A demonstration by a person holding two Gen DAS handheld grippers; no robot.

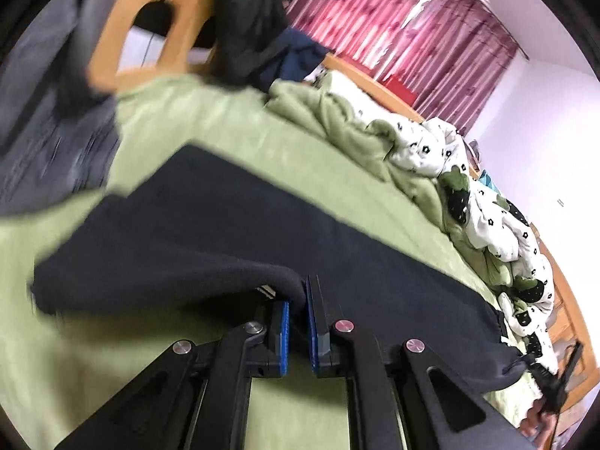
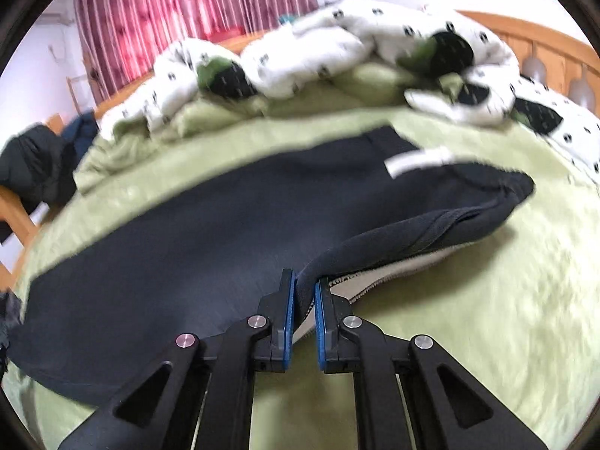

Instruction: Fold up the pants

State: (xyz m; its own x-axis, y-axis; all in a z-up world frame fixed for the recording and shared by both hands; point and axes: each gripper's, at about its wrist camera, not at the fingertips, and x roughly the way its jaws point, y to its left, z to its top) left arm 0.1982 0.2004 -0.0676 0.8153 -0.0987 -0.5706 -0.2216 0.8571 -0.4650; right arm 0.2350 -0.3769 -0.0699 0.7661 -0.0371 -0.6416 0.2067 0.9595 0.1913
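Left gripper pinched nearly shut on a raised fold at the near edge of the dark pants, blue pads clamping the cloth. Pants stretched lengthwise across the green blanket. Right gripper likewise almost closed, gripping the near waistband edge, lifted clear of the blanket.

Both wrist views low, close, sharing pants on bed

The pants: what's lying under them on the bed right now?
The pants lie on a green blanket, which shows all round them. The right gripper lifts the near edge, baring a pale lining. Anything beneath the flat middle is covered.
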